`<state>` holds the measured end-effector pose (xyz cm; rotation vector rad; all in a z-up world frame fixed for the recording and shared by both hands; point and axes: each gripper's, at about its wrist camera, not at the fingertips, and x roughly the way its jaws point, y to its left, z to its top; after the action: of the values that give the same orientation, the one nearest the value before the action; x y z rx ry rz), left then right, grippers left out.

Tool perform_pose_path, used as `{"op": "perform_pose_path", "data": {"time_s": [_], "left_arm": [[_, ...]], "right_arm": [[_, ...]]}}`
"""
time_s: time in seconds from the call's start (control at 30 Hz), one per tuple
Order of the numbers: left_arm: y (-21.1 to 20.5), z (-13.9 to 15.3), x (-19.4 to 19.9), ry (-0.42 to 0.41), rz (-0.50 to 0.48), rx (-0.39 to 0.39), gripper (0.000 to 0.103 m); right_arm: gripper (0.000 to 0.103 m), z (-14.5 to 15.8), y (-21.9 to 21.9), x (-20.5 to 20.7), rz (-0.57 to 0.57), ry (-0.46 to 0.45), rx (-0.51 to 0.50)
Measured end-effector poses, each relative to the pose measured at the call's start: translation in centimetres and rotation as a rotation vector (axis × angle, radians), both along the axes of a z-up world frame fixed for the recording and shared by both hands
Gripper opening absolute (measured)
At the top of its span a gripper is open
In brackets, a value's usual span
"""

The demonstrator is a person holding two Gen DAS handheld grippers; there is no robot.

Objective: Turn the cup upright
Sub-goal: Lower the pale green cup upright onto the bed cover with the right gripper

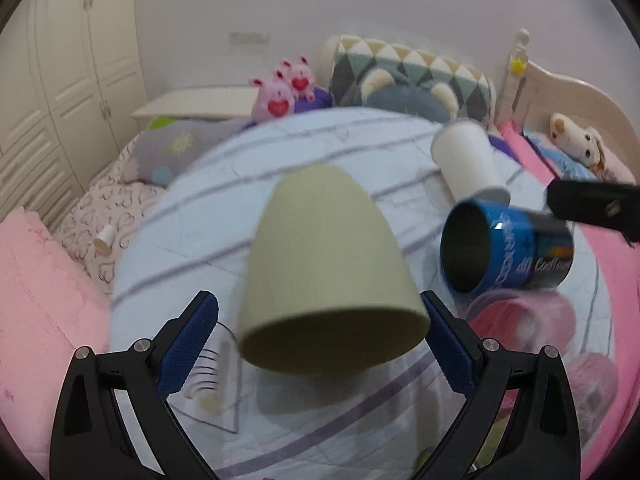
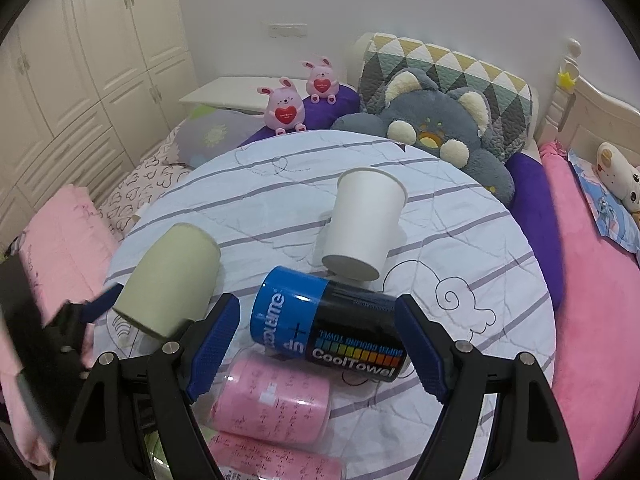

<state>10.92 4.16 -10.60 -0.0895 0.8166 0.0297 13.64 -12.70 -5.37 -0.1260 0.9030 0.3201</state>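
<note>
Left gripper [image 1: 320, 336] brackets the beige cup [image 1: 332, 272]; right gripper [image 2: 316, 348] sits spread at the blue can [image 2: 328, 320].

I see the left gripper's blue pads apart, one on each side of the beige cup's open rim; contact cannot be confirmed through the blur. The cup is tilted, mouth toward the camera, base pointing away. My right gripper's fingers are apart, flanking the "CoolTowel" can lying on its side, above two pink rolls [image 2: 272, 400]. Beyond it, a white paper cup [image 2: 364, 224] rests tilted on the striped round desk [image 2: 460, 208]. Plush toys [image 2: 284, 106] line the bed behind.
</note>
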Motion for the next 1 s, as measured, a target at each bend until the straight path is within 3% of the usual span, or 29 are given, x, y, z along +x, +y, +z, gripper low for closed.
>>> {"op": "perform_pose_path", "data": {"time_s": [0.03, 0.1, 0.4, 1.0], "left_arm": [[0.0, -0.3, 0.1, -0.006, 0.003, -0.004, 0.099], [0.0, -0.4, 0.2, -0.01, 0.0, -0.011, 0.082], [0.4, 2.0, 0.0, 0.046, -0.073, -0.048, 0.082], [-0.2, 5.1, 4.7, -0.034, -0.092, -0.008, 0.081]], "right_arm": [[0.081, 0.0, 0.0, -0.2, 0.0, -0.001, -0.002], [0.081, 0.0, 0.0, -0.4, 0.0, 0.0, -0.006], [0.081, 0.4, -0.9, -0.5, -0.025, -0.008, 0.004], [0.081, 0.2, -2.1, 0.8, -0.052, -0.004, 0.038]]}}
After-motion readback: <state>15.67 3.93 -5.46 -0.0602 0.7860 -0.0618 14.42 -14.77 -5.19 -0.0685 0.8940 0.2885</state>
